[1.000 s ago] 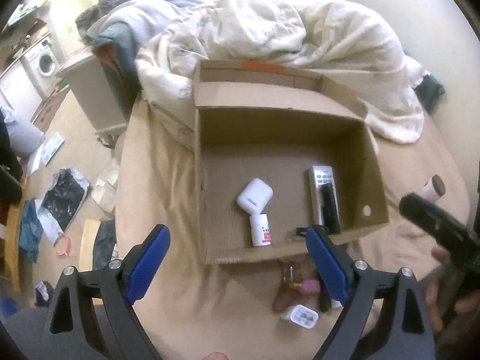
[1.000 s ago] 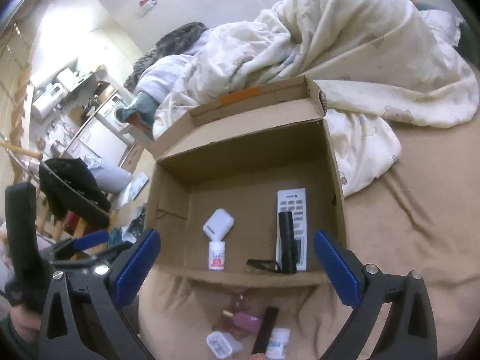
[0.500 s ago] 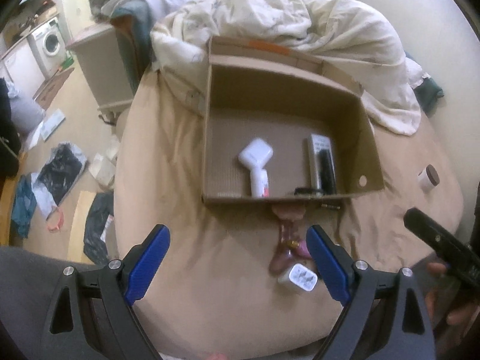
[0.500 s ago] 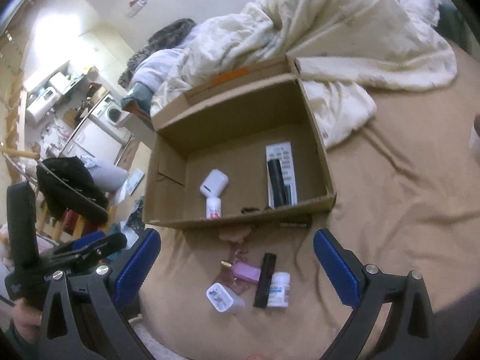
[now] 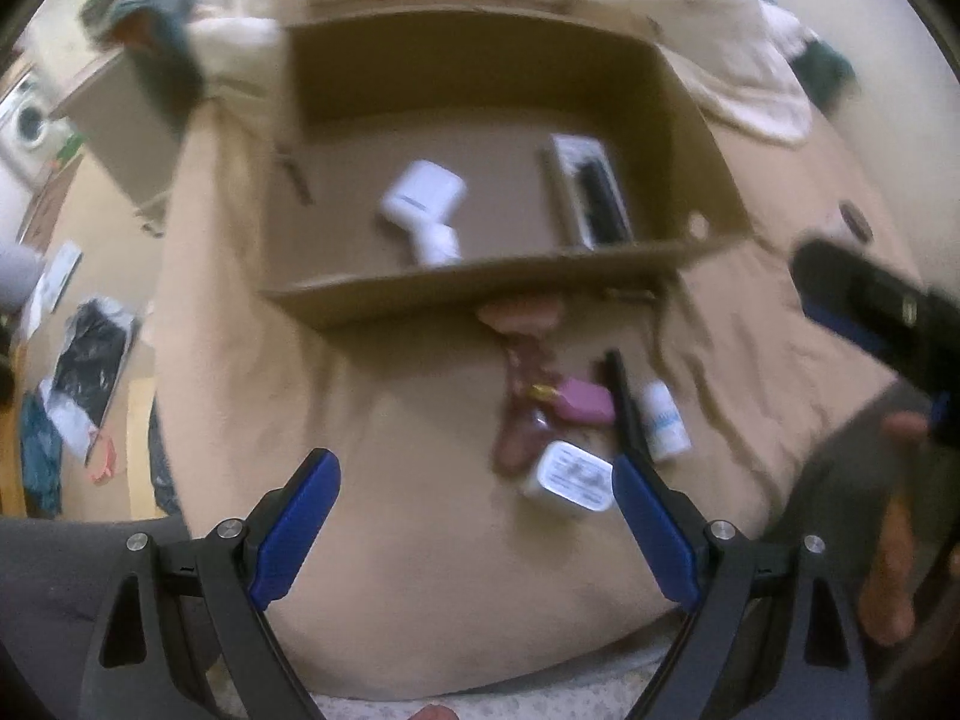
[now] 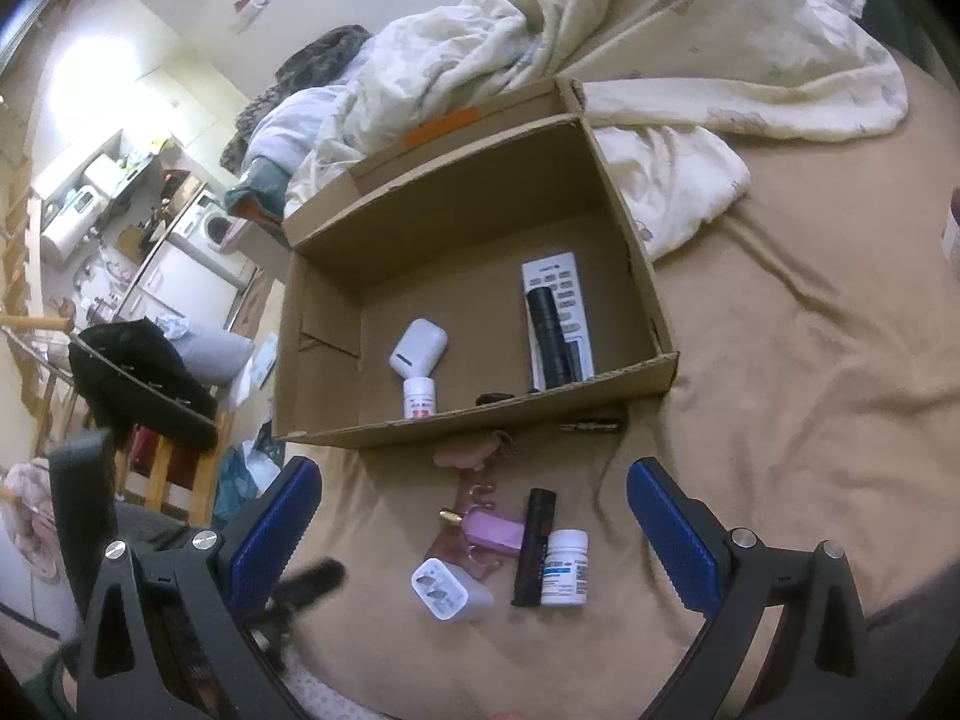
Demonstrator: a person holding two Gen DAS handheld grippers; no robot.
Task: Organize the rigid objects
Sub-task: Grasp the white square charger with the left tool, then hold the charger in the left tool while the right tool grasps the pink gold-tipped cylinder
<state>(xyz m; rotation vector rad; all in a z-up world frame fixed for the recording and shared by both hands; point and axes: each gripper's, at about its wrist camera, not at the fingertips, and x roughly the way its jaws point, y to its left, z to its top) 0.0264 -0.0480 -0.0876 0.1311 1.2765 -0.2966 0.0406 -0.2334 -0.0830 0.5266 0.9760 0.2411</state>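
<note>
Open brown cardboard box [image 6: 630, 252] on the bed holds a white charging case [image 6: 418, 348], a small white bottle [image 6: 419, 398] touching it, and a black flashlight [image 6: 549, 330] atop a white remote [image 6: 561, 291]. Near the front wall: white charger cube [image 6: 444, 590], pink flat bottle [image 6: 492, 531], black tube [image 6: 534, 546], white pill bottle [image 6: 564, 567].

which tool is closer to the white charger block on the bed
Left, narrowly. The left tool has the charger block beside its right finger; the right tool hovers with it ahead between open fingers.
</note>
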